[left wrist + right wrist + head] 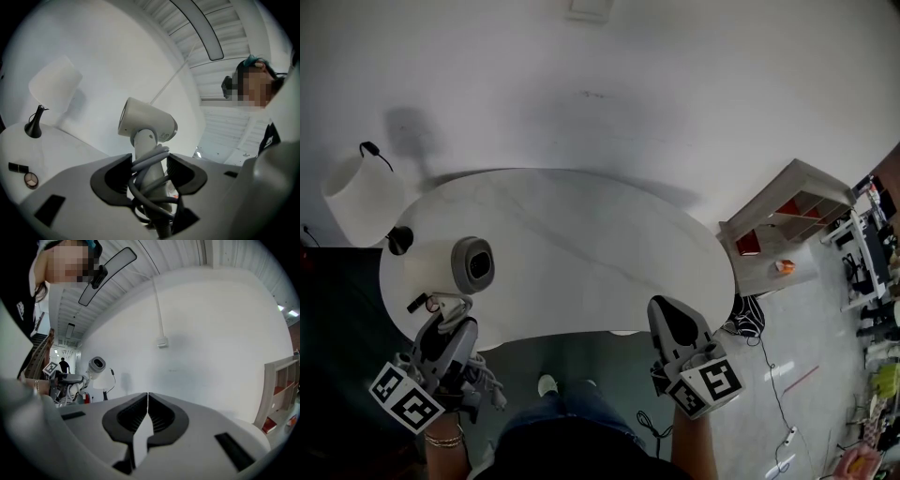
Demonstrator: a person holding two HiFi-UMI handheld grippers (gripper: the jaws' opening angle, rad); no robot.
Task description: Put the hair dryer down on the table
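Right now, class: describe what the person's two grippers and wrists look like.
Both the left gripper and right gripper have pale grey shells with black ribbed pads, and each carries a white cube printed with black square markers. A thin bracelet circles the left wrist.

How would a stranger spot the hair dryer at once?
Find the white oval table; over its left end the left gripper clamps the hair dryer by its cord-wrapped handle. It's the grey barrel with a dark mouth, unlike the white-shaded lamp nearby.
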